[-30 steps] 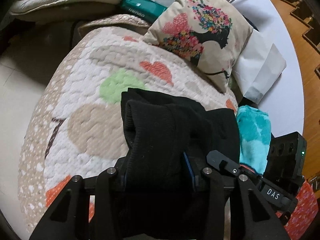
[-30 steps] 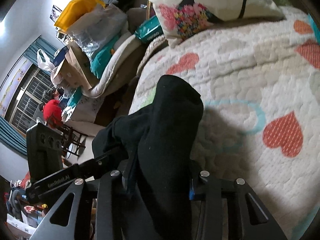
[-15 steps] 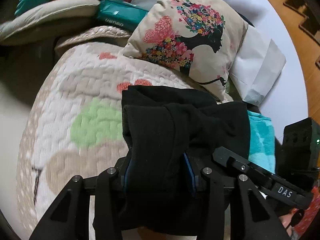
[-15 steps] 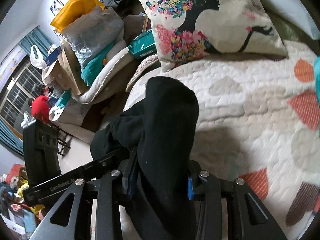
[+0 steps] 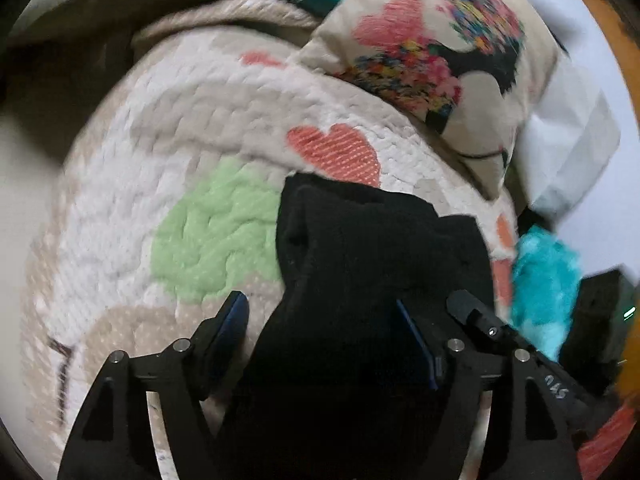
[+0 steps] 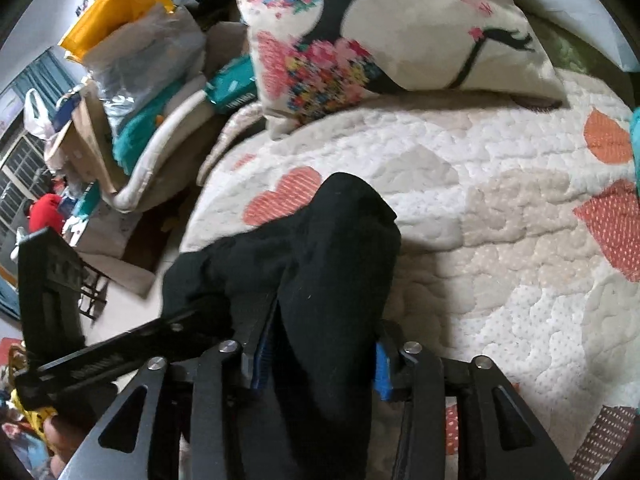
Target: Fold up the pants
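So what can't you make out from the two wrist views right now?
- Left wrist: black pants run off the bottom edge; how much is folded is hidden.
- Left wrist: motion blur smears the pillow.
- Right wrist: pants cover the right gripper's pads; the left gripper is open.

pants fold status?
Done: black pants are bunched in layers over the heart quilt. In hand: right tool is shut on the fabric; left tool is open, its left pad clear of the cloth. Left: lay them flat, finish folding.
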`<move>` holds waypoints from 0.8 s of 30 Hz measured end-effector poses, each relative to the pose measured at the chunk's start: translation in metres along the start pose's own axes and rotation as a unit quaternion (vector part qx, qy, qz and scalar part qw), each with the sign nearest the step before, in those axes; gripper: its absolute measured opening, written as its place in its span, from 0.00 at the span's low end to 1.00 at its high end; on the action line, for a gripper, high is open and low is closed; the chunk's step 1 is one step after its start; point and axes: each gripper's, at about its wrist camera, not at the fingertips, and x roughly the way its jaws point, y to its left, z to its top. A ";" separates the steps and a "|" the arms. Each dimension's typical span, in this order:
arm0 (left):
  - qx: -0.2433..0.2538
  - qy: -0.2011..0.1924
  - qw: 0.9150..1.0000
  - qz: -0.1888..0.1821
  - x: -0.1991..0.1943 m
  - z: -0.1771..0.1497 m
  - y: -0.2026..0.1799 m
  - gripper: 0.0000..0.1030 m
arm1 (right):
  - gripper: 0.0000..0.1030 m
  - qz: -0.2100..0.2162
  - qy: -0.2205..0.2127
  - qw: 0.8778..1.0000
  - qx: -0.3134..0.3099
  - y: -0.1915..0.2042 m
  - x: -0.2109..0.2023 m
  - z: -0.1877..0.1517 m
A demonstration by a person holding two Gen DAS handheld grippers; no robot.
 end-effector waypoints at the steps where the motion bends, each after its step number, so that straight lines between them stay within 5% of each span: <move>1: -0.014 0.002 1.000 -0.012 -0.002 0.001 0.004 0.71 | 0.52 0.003 -0.001 1.000 0.009 -0.004 0.000 0.000; 5: -0.046 -0.014 0.999 -0.013 -0.028 0.003 0.017 0.71 | 0.59 0.008 -0.007 0.999 0.039 -0.015 -0.005 0.000; 10: -0.037 -0.069 0.996 0.031 -0.085 -0.010 0.024 0.71 | 0.59 0.014 -0.025 0.998 0.054 -0.019 -0.026 -0.004; 16: -0.039 -0.108 0.991 0.064 -0.130 -0.069 0.030 0.71 | 0.62 0.011 -0.025 0.998 0.065 -0.014 -0.053 -0.037; 24: 0.032 -0.120 0.978 0.170 -0.159 -0.161 0.003 0.71 | 0.62 -0.005 -0.056 0.998 0.027 0.013 -0.098 -0.085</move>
